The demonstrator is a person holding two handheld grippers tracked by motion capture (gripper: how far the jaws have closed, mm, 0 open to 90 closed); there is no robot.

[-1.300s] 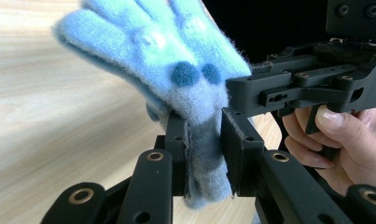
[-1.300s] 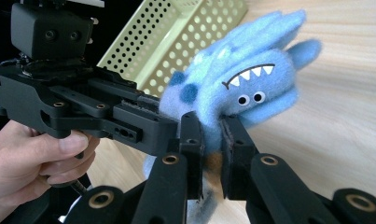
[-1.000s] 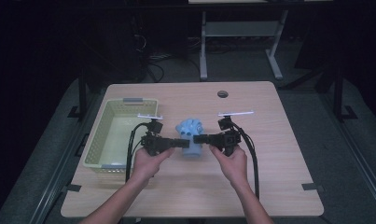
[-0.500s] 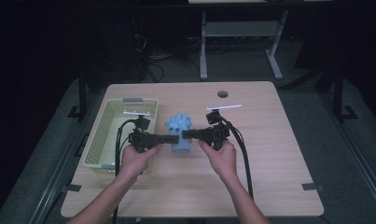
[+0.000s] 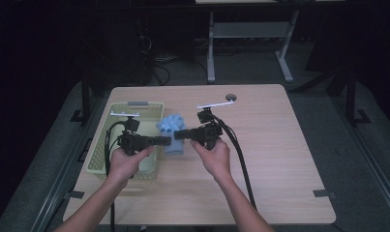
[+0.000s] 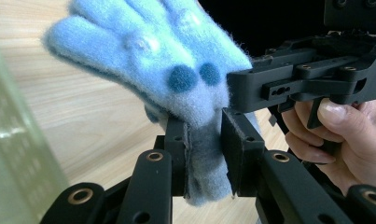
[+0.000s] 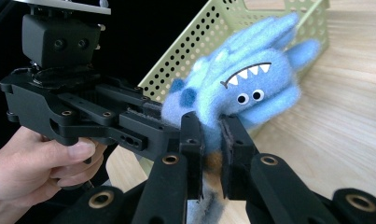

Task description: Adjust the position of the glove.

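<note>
At the left of the desk (image 5: 279, 159) stands a pale green perforated basket (image 5: 101, 145); what lies inside I cannot tell. Just right of it, the left gripper (image 5: 167, 141) and right gripper (image 5: 179, 135) each have their fingers clamped on a blue fuzzy glove (image 5: 172, 126) with a monster face. Since a second ago, both hands have carried it leftward, up to the basket's rim.
</note>
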